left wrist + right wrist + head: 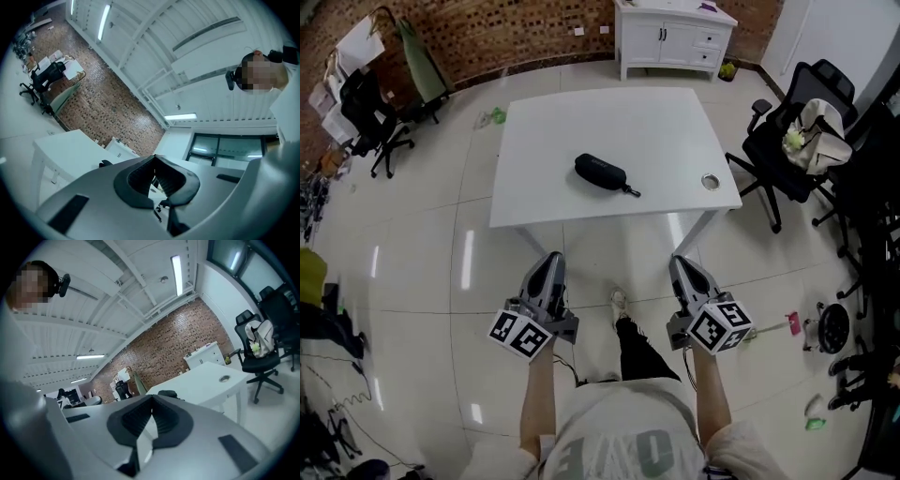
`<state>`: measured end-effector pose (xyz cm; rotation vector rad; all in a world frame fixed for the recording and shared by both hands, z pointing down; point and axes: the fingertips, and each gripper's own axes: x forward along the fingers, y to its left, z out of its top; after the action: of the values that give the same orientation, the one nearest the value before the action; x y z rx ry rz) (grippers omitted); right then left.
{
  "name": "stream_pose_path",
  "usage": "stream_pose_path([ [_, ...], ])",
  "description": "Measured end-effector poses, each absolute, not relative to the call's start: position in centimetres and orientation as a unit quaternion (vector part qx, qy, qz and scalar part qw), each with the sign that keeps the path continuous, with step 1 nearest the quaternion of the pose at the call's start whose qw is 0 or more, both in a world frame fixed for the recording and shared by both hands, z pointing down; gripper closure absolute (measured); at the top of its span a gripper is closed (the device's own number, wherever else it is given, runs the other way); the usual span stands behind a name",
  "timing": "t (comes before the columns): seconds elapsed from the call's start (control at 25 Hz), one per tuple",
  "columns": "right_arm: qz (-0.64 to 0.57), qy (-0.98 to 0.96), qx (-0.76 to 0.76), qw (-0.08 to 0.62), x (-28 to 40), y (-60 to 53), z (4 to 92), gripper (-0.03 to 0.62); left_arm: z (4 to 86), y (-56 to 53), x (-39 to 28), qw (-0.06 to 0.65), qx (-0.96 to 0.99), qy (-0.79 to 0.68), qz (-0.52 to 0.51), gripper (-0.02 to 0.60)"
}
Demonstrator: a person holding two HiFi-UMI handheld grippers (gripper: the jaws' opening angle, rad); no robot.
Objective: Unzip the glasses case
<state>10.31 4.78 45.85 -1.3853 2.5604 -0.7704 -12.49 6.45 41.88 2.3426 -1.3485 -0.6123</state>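
So, the case (600,172) is seen lying on the counter (675,141). Both the left tool (553,257) and right tool (679,262) are held pinched together, empty.

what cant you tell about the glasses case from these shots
Head view: glasses case too small to tell if its zip is shut.
Left gripper view: the body of the left gripper hides most of it.
Right gripper view: the body of the right gripper hides all but its top.
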Motion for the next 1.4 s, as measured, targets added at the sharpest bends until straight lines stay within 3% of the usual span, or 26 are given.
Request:
stream_pose_path([
  [0.36,-0.229,0.857,-0.456,0.077,11.1,27.3,39.5,0.594,37.0,29.1,-9.1,0.157,0.833,-0.49,-0.205,0.578],
  [0.64,-0.233,0.865,-0.437,0.078,12.7,41.8,39.5,0.594,36.8,43.5,-6.5,0.149,0.826,-0.5,-0.212,0.578],
  [0.92,-0.243,0.857,-0.447,0.077,14.9,55.0,39.1,0.594,37.0,57.0,-2.6,0.122,0.82,-0.541,-0.141,0.578],
  [1.4,-0.177,0.862,-0.473,0.044,14.4,63.9,37.2,0.594,36.5,63.5,-1.9,0.126,0.83,-0.526,-0.132,0.578],
])
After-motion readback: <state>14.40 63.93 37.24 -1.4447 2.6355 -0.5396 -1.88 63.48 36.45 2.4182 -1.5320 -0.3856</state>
